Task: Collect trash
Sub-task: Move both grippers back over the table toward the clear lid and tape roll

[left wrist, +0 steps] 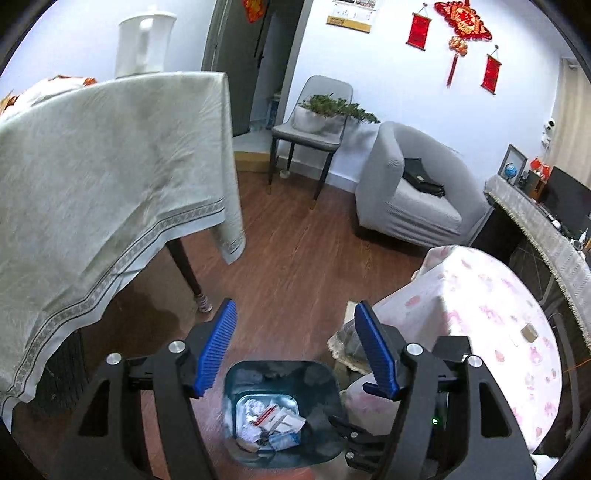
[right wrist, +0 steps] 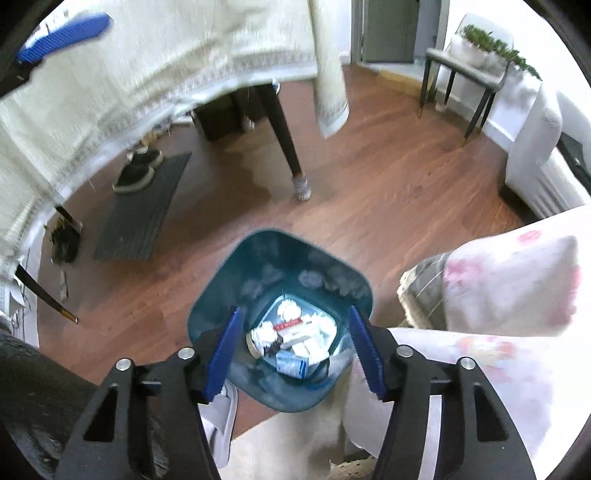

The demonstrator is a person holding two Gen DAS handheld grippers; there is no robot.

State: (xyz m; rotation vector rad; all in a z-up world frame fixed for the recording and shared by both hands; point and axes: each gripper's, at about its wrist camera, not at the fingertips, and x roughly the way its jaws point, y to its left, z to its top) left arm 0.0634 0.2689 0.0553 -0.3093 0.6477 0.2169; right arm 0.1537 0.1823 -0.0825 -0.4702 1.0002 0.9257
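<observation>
A dark teal trash bin [left wrist: 325, 413] stands on the wooden floor, with crumpled paper, wrappers and small boxes [left wrist: 271, 422] at its bottom. It also shows in the right wrist view [right wrist: 221, 295], with the trash [right wrist: 295, 341] inside. My left gripper [left wrist: 295, 347] is open and empty, above the bin's far side. My right gripper [right wrist: 293, 352] is open and empty, right above the bin's mouth. A blue finger of the left gripper [right wrist: 66, 33] shows at the top left of the right wrist view.
A table with a cream cloth [left wrist: 110, 177] and a dark leg [left wrist: 184, 269] is at the left. A pink floral cloth [left wrist: 491, 314] covers furniture at the right. A grey armchair [left wrist: 413, 192] and a chair with a plant [left wrist: 314, 122] stand beyond. A dark mat with shoes [right wrist: 147, 206] lies under the table.
</observation>
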